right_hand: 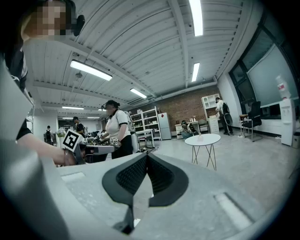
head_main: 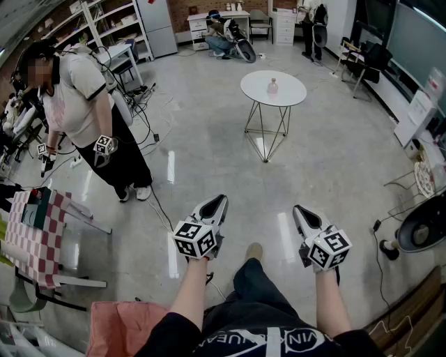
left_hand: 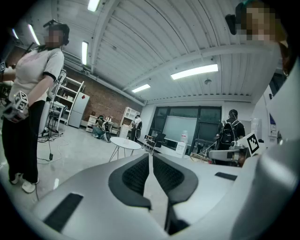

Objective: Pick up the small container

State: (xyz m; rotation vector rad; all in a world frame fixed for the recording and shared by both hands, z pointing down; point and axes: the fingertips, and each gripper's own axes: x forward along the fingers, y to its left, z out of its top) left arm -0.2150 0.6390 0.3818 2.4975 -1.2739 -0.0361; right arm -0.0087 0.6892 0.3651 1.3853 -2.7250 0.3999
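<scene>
A small pale container (head_main: pixel 272 86) stands on a round white table (head_main: pixel 289 97) a few steps ahead of me; the right gripper view shows it as a tiny shape (right_hand: pixel 200 136) on the tabletop (right_hand: pixel 206 140). The same table (left_hand: pixel 125 144) appears far off in the left gripper view. My left gripper (head_main: pixel 217 203) and right gripper (head_main: pixel 301 211) are held low over the floor, well short of the table. Both are shut with nothing between the jaws.
A person in a white shirt (head_main: pixel 80 97) stands at the left holding grippers. A checked cloth on a rack (head_main: pixel 31 233) is at the near left. A fan (head_main: pixel 425 230) and cables lie at the right. Shelves (head_main: pixel 104 21) and seated people line the far wall.
</scene>
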